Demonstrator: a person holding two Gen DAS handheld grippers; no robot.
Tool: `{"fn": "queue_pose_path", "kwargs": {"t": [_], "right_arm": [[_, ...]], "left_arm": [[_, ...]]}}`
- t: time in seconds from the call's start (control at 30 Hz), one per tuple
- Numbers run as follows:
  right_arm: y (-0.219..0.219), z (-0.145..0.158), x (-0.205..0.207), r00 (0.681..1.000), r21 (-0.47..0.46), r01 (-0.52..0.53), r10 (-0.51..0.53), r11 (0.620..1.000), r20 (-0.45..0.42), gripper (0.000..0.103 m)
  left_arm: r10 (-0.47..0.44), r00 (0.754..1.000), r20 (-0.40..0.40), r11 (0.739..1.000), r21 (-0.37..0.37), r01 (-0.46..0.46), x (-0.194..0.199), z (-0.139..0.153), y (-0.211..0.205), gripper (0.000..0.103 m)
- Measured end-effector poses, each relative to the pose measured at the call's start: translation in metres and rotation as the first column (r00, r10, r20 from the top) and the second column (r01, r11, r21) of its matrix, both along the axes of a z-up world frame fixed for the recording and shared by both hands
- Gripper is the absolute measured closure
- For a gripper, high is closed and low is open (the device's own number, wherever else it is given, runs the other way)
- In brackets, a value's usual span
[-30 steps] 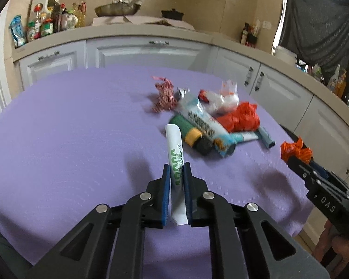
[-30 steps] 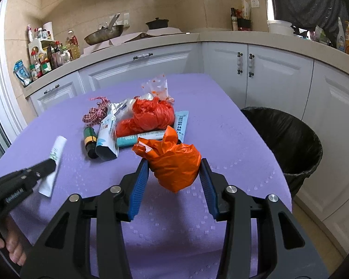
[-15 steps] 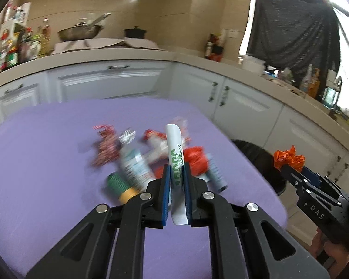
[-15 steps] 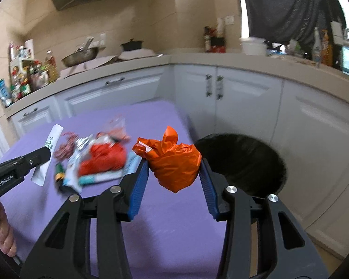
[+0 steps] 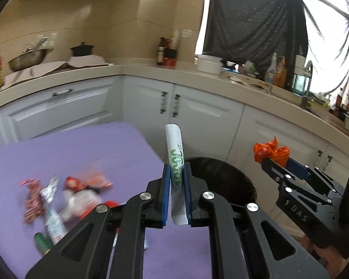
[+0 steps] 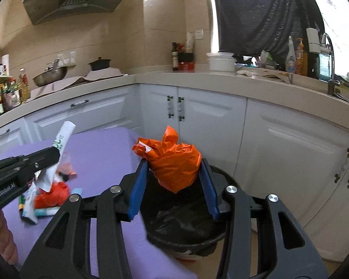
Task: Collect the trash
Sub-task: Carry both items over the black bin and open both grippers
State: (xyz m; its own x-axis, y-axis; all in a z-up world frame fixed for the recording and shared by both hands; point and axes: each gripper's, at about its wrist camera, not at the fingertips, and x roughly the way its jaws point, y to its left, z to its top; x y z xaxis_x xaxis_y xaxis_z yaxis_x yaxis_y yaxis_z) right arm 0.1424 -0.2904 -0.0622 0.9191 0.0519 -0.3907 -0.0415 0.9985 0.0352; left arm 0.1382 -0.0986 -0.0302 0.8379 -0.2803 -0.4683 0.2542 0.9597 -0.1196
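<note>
Purple cloth covers the surface (image 6: 100, 153) in a kitchen. Each gripper carries trash toward the black bin (image 6: 188, 220): the left gripper (image 5: 176, 181) pinches a white tube (image 5: 174, 153), the right gripper (image 6: 174, 181) hugs an orange bag (image 6: 174, 160). Next, hold them over the bin and let go. Only the right view shows inside the bin.

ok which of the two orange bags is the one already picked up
The crumpled orange bag clamped in the right tongs, held above the black bin. The other orange bag lies in the pile on the purple table.
</note>
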Motion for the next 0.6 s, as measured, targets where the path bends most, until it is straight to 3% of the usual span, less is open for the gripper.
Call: {"fn": "queue_pose_path", "kwargs": {"t": [0.6], "right_arm": [[-0.049,-0.043,0.071,0.993,0.031,0.076,-0.073,0.997,-0.093,0.06]], "left_arm": [[-0.066,0.99,-0.124,0.994,0.082,0.076,0.078,-0.039,-0.069,0.09]]}}
